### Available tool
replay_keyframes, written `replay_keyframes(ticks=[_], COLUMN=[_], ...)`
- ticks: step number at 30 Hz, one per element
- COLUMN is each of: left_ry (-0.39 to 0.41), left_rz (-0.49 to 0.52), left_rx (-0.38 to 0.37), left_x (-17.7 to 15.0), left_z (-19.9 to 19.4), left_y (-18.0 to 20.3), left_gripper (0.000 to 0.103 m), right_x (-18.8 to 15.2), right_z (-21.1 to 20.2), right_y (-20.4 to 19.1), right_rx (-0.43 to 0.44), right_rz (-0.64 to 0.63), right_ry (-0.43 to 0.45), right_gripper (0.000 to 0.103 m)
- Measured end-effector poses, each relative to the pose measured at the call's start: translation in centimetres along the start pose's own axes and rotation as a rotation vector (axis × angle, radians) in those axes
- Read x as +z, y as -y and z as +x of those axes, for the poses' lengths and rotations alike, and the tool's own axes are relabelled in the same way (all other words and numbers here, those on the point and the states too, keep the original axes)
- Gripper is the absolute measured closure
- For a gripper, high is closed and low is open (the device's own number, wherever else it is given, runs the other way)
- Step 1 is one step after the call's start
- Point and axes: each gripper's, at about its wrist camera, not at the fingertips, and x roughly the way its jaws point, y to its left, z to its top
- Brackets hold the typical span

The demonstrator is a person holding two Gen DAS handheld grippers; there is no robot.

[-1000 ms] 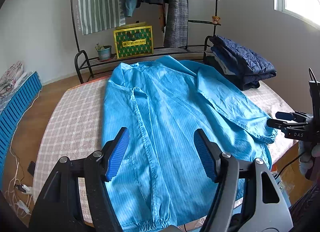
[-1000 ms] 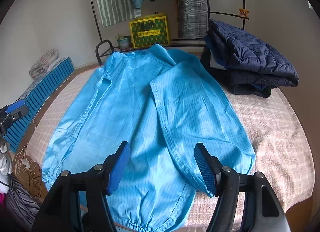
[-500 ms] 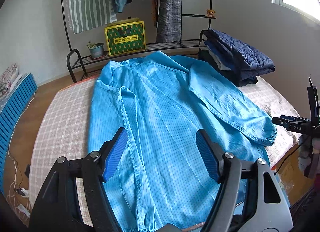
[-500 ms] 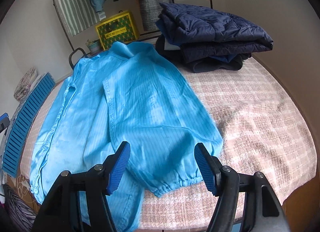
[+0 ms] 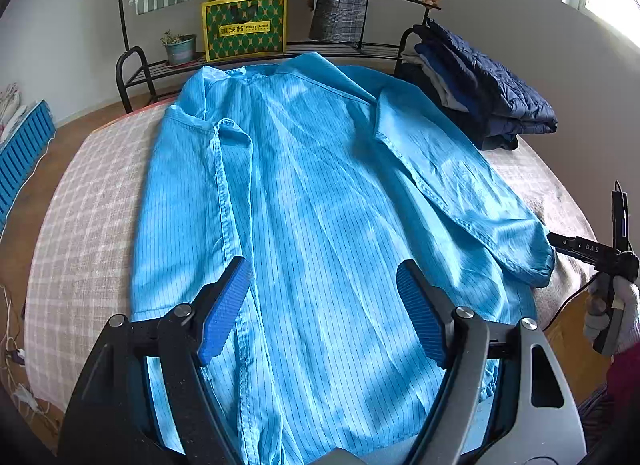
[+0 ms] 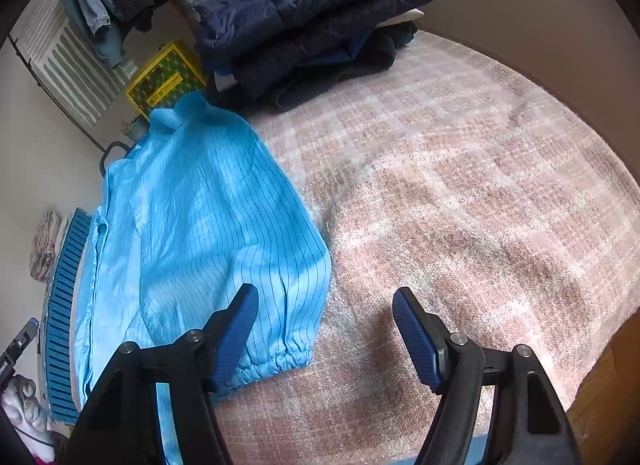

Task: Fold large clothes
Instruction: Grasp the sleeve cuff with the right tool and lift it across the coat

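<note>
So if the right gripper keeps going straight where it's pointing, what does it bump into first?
Probably the pink checked blanket, just right of the blue shirt's elastic cuff. The right gripper has open, empty jaws; depth is hard to judge.

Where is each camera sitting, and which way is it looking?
Left wrist view: sits on the left gripper, looking down along its open jaws at the blue shirt; the gloved right hand shows at the edge.
Right wrist view: sits on the right gripper, tilted, looking down at the shirt's cuff and the checked blanket.
Both see the shirt, blanket and the stack of navy jackets.
</note>
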Motion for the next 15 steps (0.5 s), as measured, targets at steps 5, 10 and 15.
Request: replay_keyframes(ticks=[5, 10, 15], left_ry=[0.0, 0.007, 0.02], left_rz=[-0.021, -0.014, -0.04], left_rx=[-0.008, -0.014, -0.013], left_x=[0.2, 0.5, 0.7], left_z=[0.3, 0.2, 0.1], left_y=[-0.8, -1.1, -2.1], left_gripper=[0.025, 0.025, 0.025], right_x=[0.1, 1.8, 3.8], right_z=[1.0, -2.9, -10.9], right_y=[-1.8, -3.1, -7.4], right_rx=[-0.008, -0.11, -0.152], right_rz=[-0.07, -0.098, -0.183], right_ry=[-0.038, 0.09, 0.331], right_gripper=[0.1, 0.103, 0.103])
